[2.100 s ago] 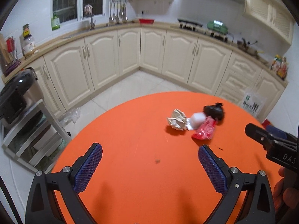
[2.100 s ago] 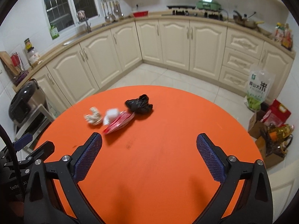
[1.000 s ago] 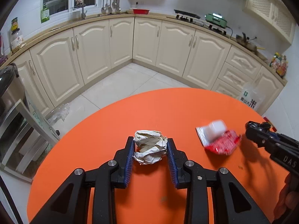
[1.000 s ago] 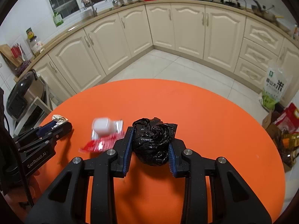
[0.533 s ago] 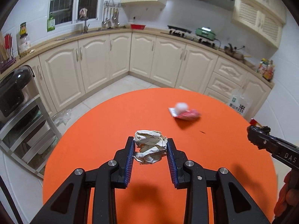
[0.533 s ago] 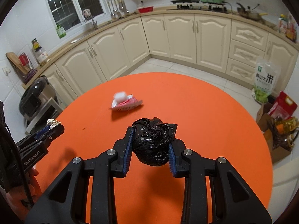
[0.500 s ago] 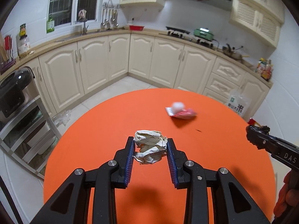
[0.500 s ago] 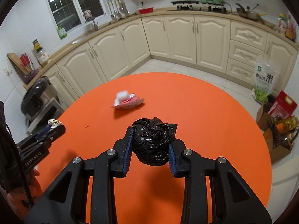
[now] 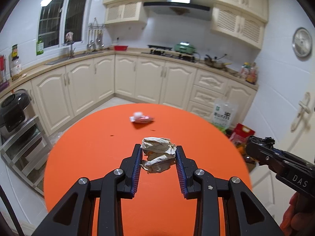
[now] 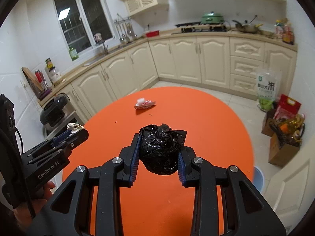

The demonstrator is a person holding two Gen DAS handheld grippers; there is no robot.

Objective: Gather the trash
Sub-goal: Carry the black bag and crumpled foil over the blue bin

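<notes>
My left gripper (image 9: 158, 157) is shut on a crumpled beige paper ball (image 9: 157, 155) and holds it high above the round orange table (image 9: 88, 157). My right gripper (image 10: 159, 153) is shut on a crumpled black plastic bag (image 10: 161, 147), also held above the table (image 10: 206, 122). A red wrapper with a white wad (image 9: 141, 118) lies on the far part of the table, also in the right wrist view (image 10: 144, 104). The right gripper shows at the right of the left wrist view (image 9: 275, 157), the left gripper at the left of the right wrist view (image 10: 57, 145).
Cream kitchen cabinets (image 9: 149, 78) run along the far walls. A rice cooker on a metal rack (image 9: 13, 106) stands left of the table. Bags and boxes (image 10: 283, 122) sit on the floor at the right, with a blue bin rim (image 10: 258, 175) beside the table edge.
Both grippers have risen and drawn back from the table with their loads still held. The red wrapper now looks farther away.
</notes>
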